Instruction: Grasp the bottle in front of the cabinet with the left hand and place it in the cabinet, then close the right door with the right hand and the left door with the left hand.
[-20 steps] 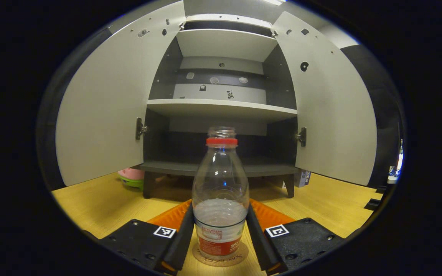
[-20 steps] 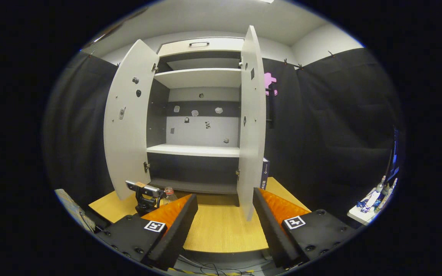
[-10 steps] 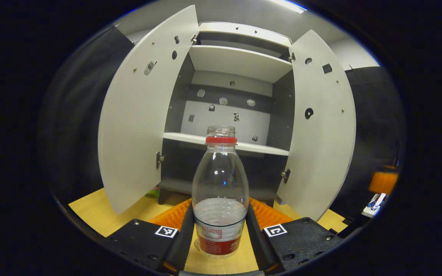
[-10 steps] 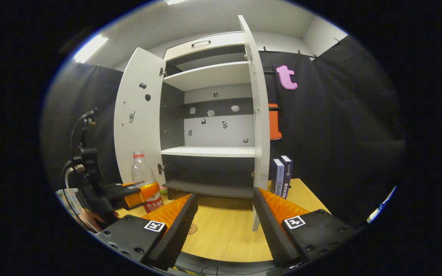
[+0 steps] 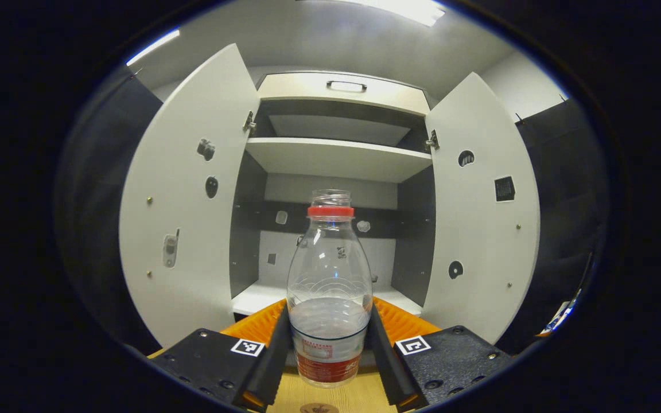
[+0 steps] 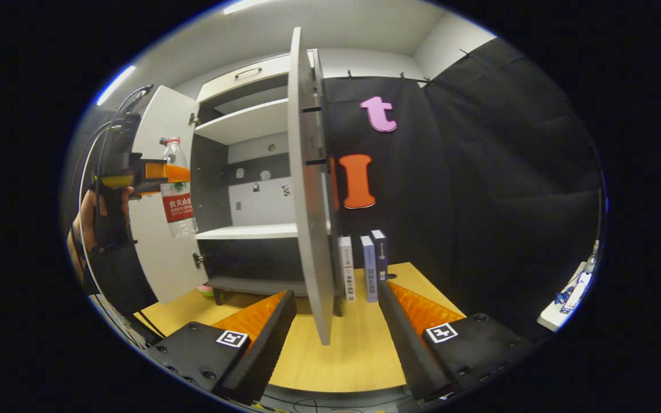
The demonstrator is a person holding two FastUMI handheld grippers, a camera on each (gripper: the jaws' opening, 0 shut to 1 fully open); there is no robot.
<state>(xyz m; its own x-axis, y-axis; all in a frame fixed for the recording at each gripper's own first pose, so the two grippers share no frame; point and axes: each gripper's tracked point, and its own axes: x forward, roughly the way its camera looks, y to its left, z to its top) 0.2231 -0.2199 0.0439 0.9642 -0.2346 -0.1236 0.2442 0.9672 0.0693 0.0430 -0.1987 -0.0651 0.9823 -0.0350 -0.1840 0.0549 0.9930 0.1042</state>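
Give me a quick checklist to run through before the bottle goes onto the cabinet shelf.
1. Grip: the left tongs press the bottle on both sides of its lower body. Ok.
2. Bottle upright in the tongs, neck up. Ok.
3. Lift: in the right gripper view the bottle hangs well above the table. Ok.
4. Left door and right door both stand wide open. Ok.
5. Middle shelf ahead looks bare where it shows; the bottle hides its centre. Cannot tell.
6. Right tongs open and holding nothing, near the right door's edge. Ok.
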